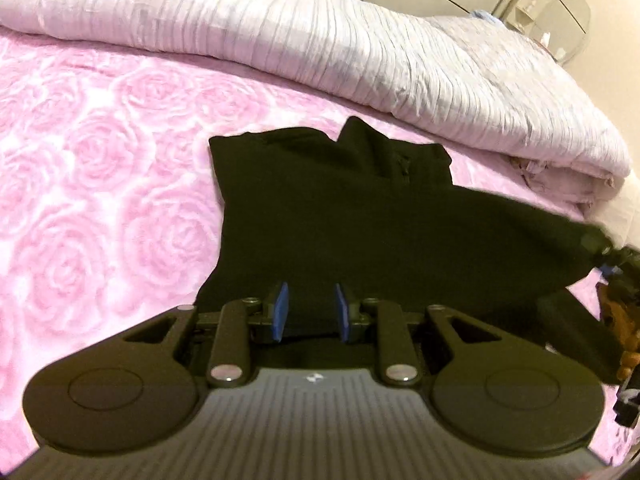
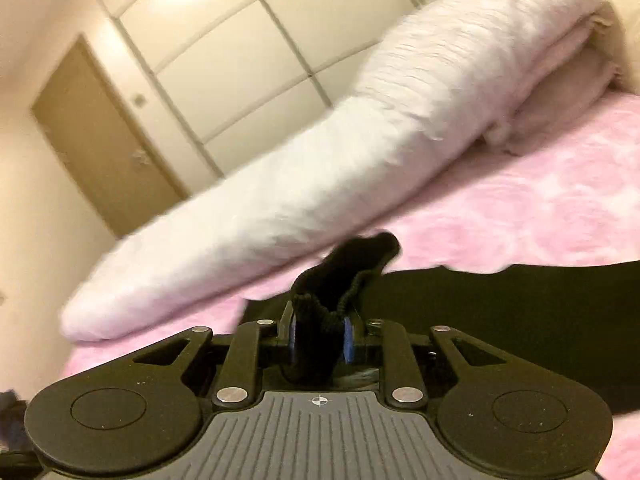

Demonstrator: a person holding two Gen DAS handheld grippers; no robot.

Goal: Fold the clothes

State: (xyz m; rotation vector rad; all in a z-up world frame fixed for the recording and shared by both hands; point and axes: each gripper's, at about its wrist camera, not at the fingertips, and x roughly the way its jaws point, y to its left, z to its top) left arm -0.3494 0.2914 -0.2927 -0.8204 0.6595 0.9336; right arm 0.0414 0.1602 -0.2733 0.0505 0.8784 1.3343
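Left wrist view: your left gripper (image 1: 310, 307) sits over the near edge of the black garment (image 1: 360, 224). Blue pads (image 1: 281, 308) stand apart with a gap between them; dark cloth is behind and under the gap, but I can't tell whether any fold is pinched, so grip state is unclear. The garment lies spread on the pink rose-pattern bedspread (image 1: 92, 168), collar with a short zip toward the far side. One part stretches out to the right edge of the view, pulled taut toward the other tool there. A rolled pale quilt (image 1: 320, 36) lies across the bed just beyond the garment.

Right wrist view: your right gripper (image 2: 320, 336) is clamped on a bunched end of the black garment (image 2: 500, 312). A ribbed edge sits between the pads and a lump of cloth sticks up past the fingertips. The rest of the garment runs off to the right, low over the pink bedspread (image 2: 520, 208). The view is blurred. The pale quilt (image 2: 320, 168) runs diagonally behind, with a brown door (image 2: 104, 140) and white wardrobe panels (image 2: 240, 52) at the back.
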